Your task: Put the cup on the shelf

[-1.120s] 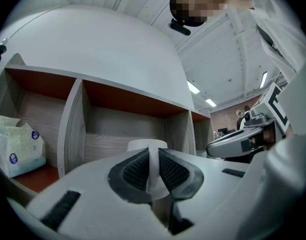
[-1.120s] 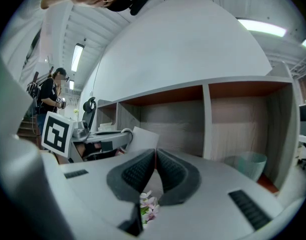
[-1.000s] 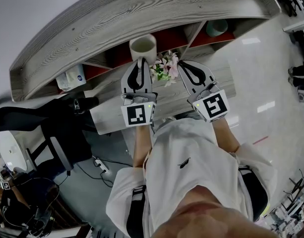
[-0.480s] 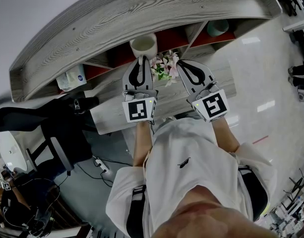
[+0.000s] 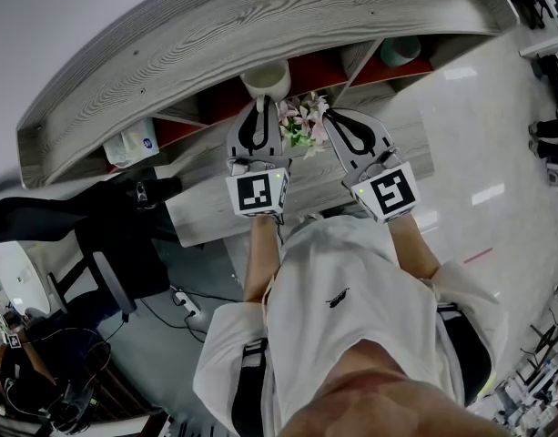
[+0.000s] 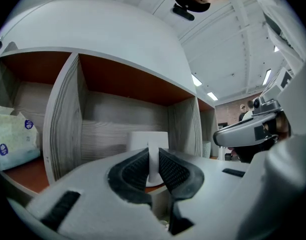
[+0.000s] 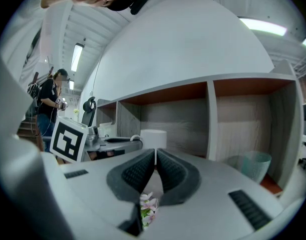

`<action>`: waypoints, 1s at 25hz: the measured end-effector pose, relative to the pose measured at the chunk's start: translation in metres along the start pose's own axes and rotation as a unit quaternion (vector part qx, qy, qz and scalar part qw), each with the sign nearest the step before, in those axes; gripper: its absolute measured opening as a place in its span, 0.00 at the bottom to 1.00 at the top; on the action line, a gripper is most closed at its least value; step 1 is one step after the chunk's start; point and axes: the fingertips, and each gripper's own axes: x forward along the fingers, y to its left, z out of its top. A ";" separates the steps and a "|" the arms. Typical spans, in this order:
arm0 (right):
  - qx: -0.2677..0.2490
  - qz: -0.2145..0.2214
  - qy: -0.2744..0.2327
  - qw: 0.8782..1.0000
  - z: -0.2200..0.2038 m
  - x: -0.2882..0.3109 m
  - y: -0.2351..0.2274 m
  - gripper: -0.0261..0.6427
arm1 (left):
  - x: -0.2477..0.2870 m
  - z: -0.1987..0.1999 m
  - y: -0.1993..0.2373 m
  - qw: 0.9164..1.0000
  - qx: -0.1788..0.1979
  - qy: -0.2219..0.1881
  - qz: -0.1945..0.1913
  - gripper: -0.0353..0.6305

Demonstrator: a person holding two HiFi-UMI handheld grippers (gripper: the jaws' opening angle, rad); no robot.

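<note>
Moved since earlier: left gripper (image 5: 260, 109) has carried the plain white cup (image 5: 266, 80) further forward, so its rim now sits partly under the top board of the grey wood-grain shelf with red-brown lining (image 5: 215, 25); right gripper (image 5: 333, 121) has barely shifted.
Head view: cup is at the mouth of the middle compartment, with the left gripper right behind it. A bunch of pink flowers (image 5: 301, 121) lies between the two grippers. A white tissue pack (image 5: 128, 144) fills the left compartment and a pale teal cup (image 5: 399, 51) the right one.
Left gripper view: jaws are clamped almost together on the cup's thin white handle. The cup body stands upright inside the middle compartment. Whether its base touches the shelf floor I cannot tell.
Right gripper view: jaws are closed together with nothing held; flowers show below them and the white cup beyond.
Risk: letting go before the base is seated could drop or tip the cup. A narrow grip on the handle may let it swing. Pushing too deep could knock it against the back wall or the upright divider (image 6: 63, 124).
</note>
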 end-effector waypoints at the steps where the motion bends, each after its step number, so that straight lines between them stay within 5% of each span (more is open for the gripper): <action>1: 0.000 0.000 0.000 1.000 0.000 0.000 0.000 0.09 | 0.001 0.000 0.000 1.000 0.000 0.002 -0.001 0.13; 17: 0.002 0.001 0.001 1.000 -0.001 0.003 0.004 0.09 | 0.015 -0.008 -0.005 0.999 0.017 0.030 -0.013 0.14; 25: 0.001 -0.005 -0.001 1.000 -0.001 -0.005 0.005 0.09 | 0.013 -0.013 -0.002 0.999 0.010 0.044 0.007 0.31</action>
